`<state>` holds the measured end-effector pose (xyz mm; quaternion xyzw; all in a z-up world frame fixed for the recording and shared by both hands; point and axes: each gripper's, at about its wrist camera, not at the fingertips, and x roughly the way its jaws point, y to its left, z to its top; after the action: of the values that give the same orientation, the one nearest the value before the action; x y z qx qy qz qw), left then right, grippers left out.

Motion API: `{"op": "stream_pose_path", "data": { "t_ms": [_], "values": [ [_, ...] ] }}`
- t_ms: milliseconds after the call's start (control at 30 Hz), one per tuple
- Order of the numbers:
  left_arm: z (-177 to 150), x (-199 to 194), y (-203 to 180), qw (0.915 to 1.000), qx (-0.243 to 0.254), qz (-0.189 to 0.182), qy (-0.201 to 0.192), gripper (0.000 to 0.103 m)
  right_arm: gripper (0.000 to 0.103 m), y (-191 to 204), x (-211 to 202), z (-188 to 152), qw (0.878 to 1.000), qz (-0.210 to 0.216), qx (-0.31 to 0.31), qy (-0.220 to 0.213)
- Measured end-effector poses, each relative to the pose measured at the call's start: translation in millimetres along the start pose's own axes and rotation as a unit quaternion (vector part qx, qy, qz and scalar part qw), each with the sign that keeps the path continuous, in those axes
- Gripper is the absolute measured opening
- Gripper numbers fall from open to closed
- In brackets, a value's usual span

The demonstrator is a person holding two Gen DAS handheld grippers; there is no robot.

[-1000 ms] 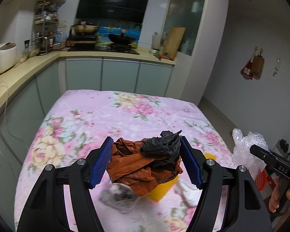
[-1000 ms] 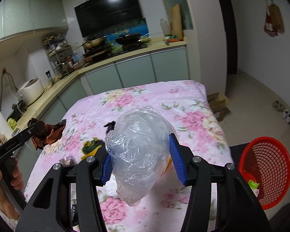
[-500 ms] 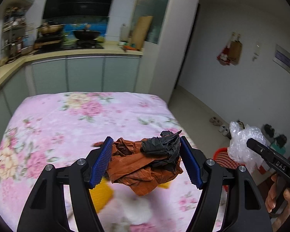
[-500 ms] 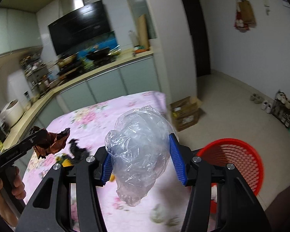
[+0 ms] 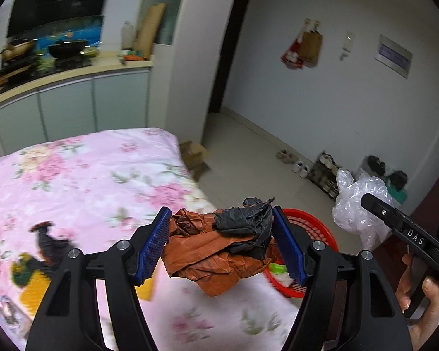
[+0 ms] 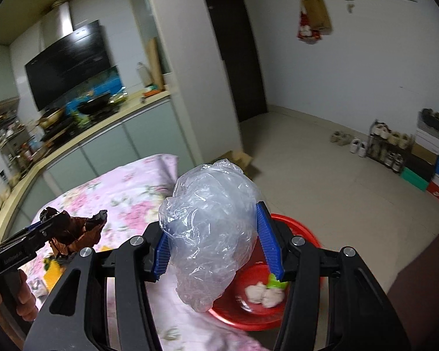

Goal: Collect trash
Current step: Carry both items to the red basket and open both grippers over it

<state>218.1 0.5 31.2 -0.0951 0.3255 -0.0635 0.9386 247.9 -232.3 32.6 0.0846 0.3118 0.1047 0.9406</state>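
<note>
Beyond the floral table [image 5: 82,175], my left claw [image 5: 221,245] pinches brown-and-black wrappers [image 5: 219,251]; my right claw [image 6: 213,242] pinches a clear bag [image 6: 207,228] above the red basket [image 6: 304,231].

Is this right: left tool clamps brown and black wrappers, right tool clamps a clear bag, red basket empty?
Not quite. The red basket isn't empty: the right wrist view shows white wads and a green scrap inside. The rest holds: left tool on the wrappers, right tool on the clear bag.

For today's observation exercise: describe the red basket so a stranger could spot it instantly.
Start at the table under the pink floral cloth. On the floor just past its near corner sits the red basket, round with a mesh wall. It is the only red container there, holding white wads and a green scrap.
</note>
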Motion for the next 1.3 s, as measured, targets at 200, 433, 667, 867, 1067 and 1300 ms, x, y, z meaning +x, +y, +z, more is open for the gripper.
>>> {"op": "stream_pose_path", "data": {
  "t_ms": [200,433,667,867,1067,1300],
  "values": [
    [1,44,-38,0.999,0.008,-0.03,0.031,0.067,0.051,-32,12,-5,0.999,-0.031,0.021,0.019],
    [-11,105,-83,0.9954,0.029,-0.045,0.079,0.067,0.051,-61,39,-13,0.996,-0.063,0.043,0.054],
    [-37,166,-100,0.9877,0.022,-0.054,0.145,0.067,0.051,-81,76,-20,0.991,-0.084,0.047,0.096],
    [-54,192,-101,0.9817,0.015,-0.056,0.181,0.069,0.07,-97,93,-33,0.986,-0.076,0.078,0.124],
    [-55,188,-100,0.9823,0.021,-0.056,0.177,0.077,0.078,-103,91,-34,0.986,-0.068,0.091,0.121],
    [-51,178,-88,0.9837,0.004,-0.045,0.174,0.081,0.078,-97,83,-33,0.988,-0.063,0.085,0.113]
  ]
}}
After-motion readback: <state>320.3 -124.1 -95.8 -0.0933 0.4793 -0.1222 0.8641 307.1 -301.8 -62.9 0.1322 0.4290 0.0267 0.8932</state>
